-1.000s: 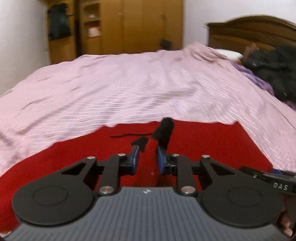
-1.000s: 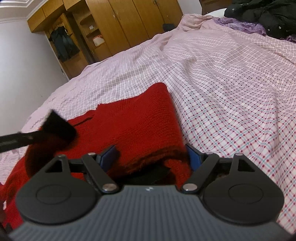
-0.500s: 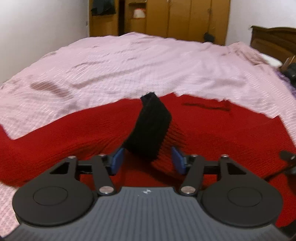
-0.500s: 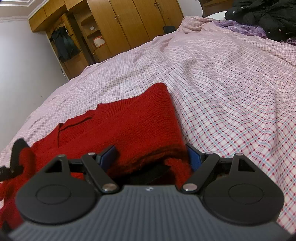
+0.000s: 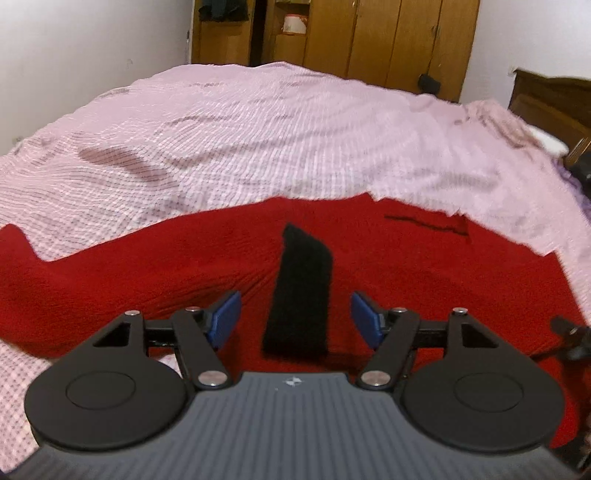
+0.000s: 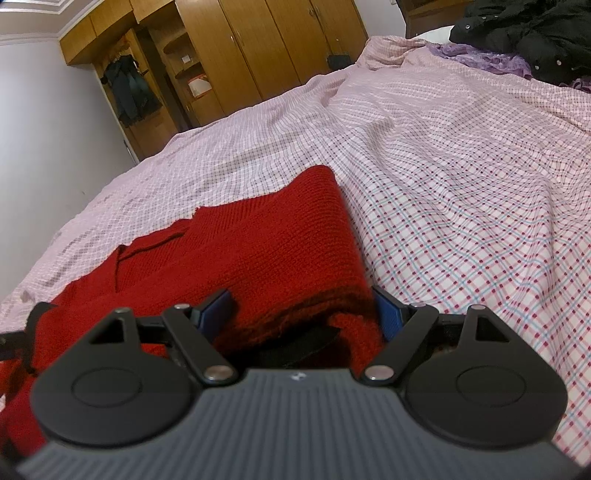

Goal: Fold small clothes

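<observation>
A red knitted sweater (image 5: 147, 266) lies spread on the bed. Its sleeve with a black cuff (image 5: 299, 295) lies folded across the body, flat on the red knit. My left gripper (image 5: 295, 317) hovers just over that cuff; its jaws are opening, and the blue pads stand clear of the cuff on both sides. In the right wrist view the other sleeve lies as a folded band on the sweater (image 6: 277, 229). My right gripper (image 6: 303, 314) stands wide around the band's near end, and I see no squeeze. A second black cuff (image 6: 295, 347) shows beneath it.
The bed's pink checked sheet (image 5: 258, 129) stretches far behind and to the right of the sweater. A pile of dark clothes (image 6: 535, 33) and a purple cloth (image 6: 491, 59) lie at the head end. Wooden wardrobes (image 5: 369, 37) stand beyond the bed.
My left gripper carried the black-cuffed sleeve across the sweater, opened and let it go; the cuff now lies flat on the body. The right gripper has stayed where it was.
</observation>
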Demonstrator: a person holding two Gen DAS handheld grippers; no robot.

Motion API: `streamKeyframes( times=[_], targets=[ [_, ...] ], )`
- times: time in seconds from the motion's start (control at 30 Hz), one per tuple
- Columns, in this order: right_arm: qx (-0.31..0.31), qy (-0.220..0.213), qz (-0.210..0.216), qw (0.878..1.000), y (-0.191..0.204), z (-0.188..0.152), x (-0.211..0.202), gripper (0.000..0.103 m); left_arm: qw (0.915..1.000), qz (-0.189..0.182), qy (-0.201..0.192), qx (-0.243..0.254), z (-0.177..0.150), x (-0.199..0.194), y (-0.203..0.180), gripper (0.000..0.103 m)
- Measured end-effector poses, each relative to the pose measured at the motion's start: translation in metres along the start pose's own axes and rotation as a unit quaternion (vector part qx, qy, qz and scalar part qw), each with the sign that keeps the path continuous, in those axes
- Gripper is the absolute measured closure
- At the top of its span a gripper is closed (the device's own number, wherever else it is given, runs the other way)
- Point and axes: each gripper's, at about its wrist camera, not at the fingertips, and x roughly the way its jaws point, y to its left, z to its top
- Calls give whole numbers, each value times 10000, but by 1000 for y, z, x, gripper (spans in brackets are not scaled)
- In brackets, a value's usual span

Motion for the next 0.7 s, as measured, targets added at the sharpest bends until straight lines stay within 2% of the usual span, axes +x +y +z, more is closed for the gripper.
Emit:
streamKeyframes(
  times=[0.17,0.37,0.43,0.5,0.53,0.6,0.7],
  targets=[
    [5,-21,18,10000,0,-1,0,21,9997,-238,-81,35,10,14,-9,29],
    [59,-1,57,10000,-1,3,-4,21,9996,-91,-107,264,20,44,-13,29],
    [127,-3,142,9998,-1,9,-12,20,9996,-187,7,226,21,52,-8,30],
    [89,-38,244,9997,-3,19,-20,20,9987,-469,72,191,20,54,-3,32],
    [-22,-48,293,9996,-2,25,-22,20,9979,-598,53,229,20,53,-2,37],
    [-183,-47,320,9993,-2,38,-21,20,9973,-632,35,373,19,52,-3,42],
    [-290,-20,194,9994,-3,59,-12,20,9969,-695,95,350,17,57,0,42]
  ],
)
